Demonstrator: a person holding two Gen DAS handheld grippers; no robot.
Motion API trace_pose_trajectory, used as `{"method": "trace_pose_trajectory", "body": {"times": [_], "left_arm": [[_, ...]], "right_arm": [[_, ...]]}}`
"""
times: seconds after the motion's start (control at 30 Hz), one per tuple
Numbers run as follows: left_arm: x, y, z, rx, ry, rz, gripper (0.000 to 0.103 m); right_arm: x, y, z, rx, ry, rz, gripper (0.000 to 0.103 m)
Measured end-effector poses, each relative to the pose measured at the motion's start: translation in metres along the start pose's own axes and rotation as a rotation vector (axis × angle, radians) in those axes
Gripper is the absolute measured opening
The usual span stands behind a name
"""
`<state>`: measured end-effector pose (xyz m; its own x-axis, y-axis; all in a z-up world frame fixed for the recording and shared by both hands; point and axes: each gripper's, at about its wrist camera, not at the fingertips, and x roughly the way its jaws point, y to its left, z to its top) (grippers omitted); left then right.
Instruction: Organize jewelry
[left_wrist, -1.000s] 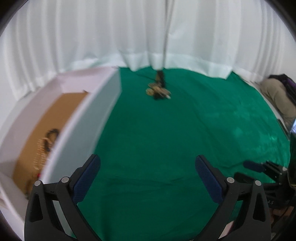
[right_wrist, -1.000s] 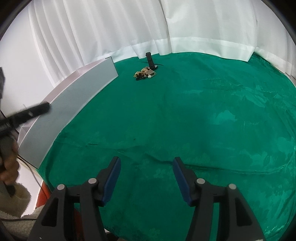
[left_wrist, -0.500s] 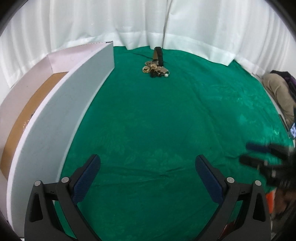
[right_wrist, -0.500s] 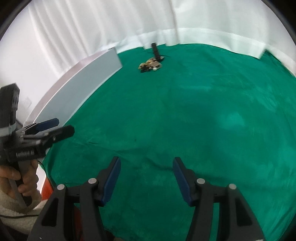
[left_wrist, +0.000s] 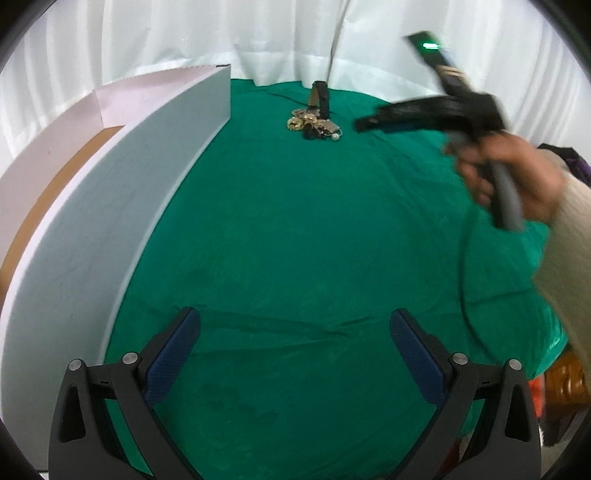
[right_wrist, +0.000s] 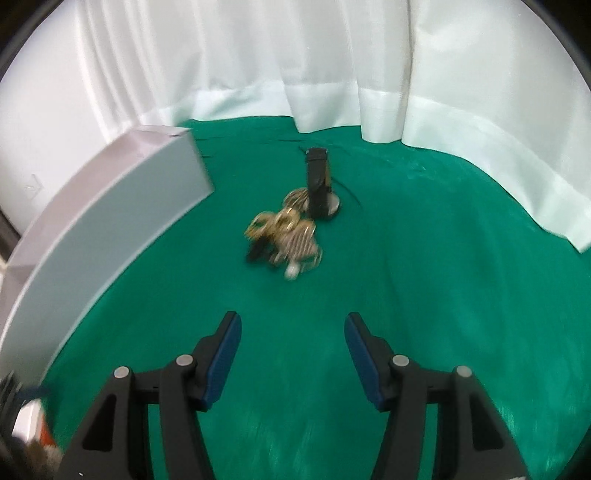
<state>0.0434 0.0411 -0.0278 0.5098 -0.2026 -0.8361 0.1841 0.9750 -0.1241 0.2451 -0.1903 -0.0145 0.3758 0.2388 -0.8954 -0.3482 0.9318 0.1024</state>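
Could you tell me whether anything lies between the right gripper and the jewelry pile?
Nothing visible does. Only bare green cloth lies between the open right gripper and the jewelry pile. The black stand is behind the pile, the white box off to its left.

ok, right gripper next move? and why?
Probably ease the right gripper forward and down toward the jewelry pile: its jaws are open and empty, the pile lies ahead on the green cloth, untouched, beside the black stand.

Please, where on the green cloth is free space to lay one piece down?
The green cloth is bare between the jewelry pile and the right gripper, also right of the pile. It is crowded around the pile, the black stand and the white box.
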Motion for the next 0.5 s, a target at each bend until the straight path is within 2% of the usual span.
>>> {"method": "trace_pose_trajectory", "body": {"times": [0.07,0.23,0.3,0.33,0.43,0.5], "left_arm": [[0.002,0.004,0.0,-0.01,0.006,-0.004,0.102],[0.009,0.012,0.001,-0.035,0.023,-0.015,0.102],[0.01,0.014,0.001,-0.041,0.026,-0.017,0.102],[0.011,0.014,0.001,-0.042,0.026,-0.017,0.102],[0.013,0.018,-0.001,-0.051,0.03,-0.014,0.102],[0.017,0.02,-0.001,-0.058,0.036,-0.012,0.102]], "right_arm": [[0.019,0.001,0.014,-0.013,0.004,-0.009,0.055],[0.056,0.008,0.037,-0.051,0.011,-0.042,0.051],[0.07,0.012,0.038,-0.088,0.038,-0.061,0.041],[0.073,0.014,0.038,-0.105,0.05,-0.066,0.033],[0.065,0.022,0.033,-0.151,0.024,-0.065,0.029],[0.046,0.027,0.031,-0.144,-0.015,-0.048,0.029]]}}
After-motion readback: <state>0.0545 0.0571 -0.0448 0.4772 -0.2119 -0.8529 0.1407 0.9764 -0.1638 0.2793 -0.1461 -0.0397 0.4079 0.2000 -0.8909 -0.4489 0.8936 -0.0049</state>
